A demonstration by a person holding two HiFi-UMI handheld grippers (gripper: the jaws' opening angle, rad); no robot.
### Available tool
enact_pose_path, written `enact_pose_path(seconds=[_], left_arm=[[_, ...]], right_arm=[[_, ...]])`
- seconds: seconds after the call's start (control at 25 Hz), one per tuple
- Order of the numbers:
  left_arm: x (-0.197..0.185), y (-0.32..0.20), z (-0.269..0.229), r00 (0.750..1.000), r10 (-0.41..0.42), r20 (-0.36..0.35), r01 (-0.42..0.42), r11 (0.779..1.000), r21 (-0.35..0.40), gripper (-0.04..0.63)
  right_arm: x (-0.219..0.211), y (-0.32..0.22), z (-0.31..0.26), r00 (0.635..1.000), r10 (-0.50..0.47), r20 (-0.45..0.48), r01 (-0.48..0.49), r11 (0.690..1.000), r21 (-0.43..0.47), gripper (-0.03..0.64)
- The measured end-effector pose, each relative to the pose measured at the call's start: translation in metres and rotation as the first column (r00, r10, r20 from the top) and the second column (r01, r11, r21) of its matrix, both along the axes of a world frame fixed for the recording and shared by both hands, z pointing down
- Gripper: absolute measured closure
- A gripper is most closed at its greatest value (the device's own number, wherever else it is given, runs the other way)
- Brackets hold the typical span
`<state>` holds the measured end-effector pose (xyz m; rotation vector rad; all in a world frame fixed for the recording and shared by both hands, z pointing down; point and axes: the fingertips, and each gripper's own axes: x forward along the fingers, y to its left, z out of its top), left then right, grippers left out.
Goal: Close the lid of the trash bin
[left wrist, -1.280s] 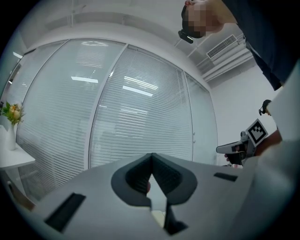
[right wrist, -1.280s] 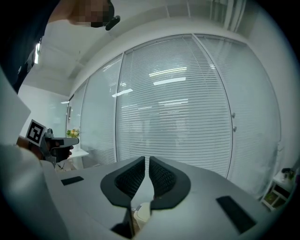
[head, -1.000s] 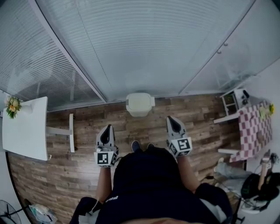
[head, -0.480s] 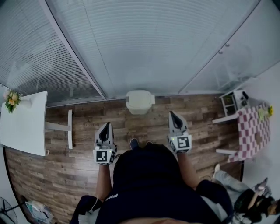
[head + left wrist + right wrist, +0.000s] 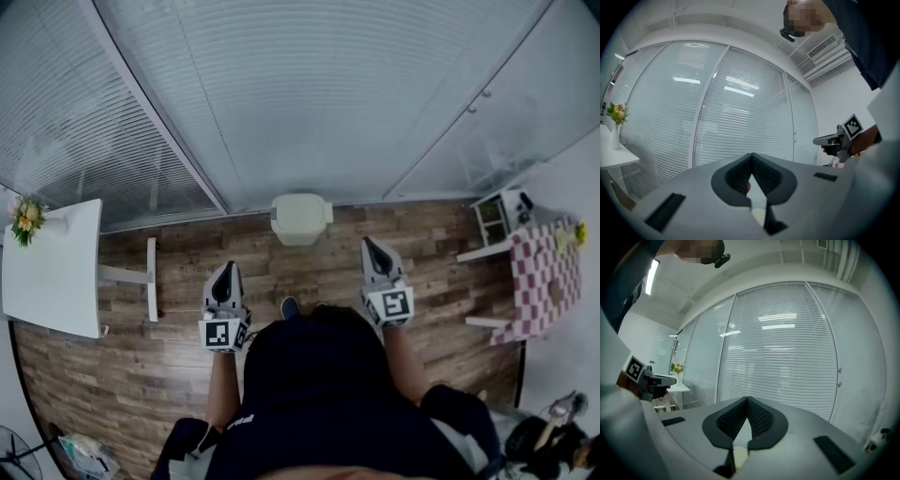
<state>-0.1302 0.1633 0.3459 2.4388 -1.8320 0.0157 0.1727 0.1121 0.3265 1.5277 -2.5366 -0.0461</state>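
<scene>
Wooden floor, trash bin (image 5: 298,238) at its far edge, lid (image 5: 300,214) seemingly down.
Left hand-held gripper (image 5: 226,274) and right hand-held gripper (image 5: 369,247) closed, empty, well short; step in, press lid flat.

Two grippers, the left gripper (image 5: 226,272) and right gripper (image 5: 368,246), one trash bin (image 5: 300,219), one white table (image 5: 52,272), one checked table (image 5: 539,281).

Wood floor (image 5: 187,258), window blinds (image 5: 309,94), white table (image 5: 52,277)

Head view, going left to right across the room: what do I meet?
white table → left gripper → trash bin → right gripper → checkered table
</scene>
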Motion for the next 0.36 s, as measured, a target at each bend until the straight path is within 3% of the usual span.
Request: enact_pose_path(seconds=[0.36], left_arm=[[0.007, -0.012, -0.006, 1.000, 0.022, -0.008, -0.021, 0.999, 0.031, 0.589]], right_arm=[[0.001, -0.008, -0.004, 1.000, 0.005, 0.011, -0.005, 1.000, 0.012, 0.615]])
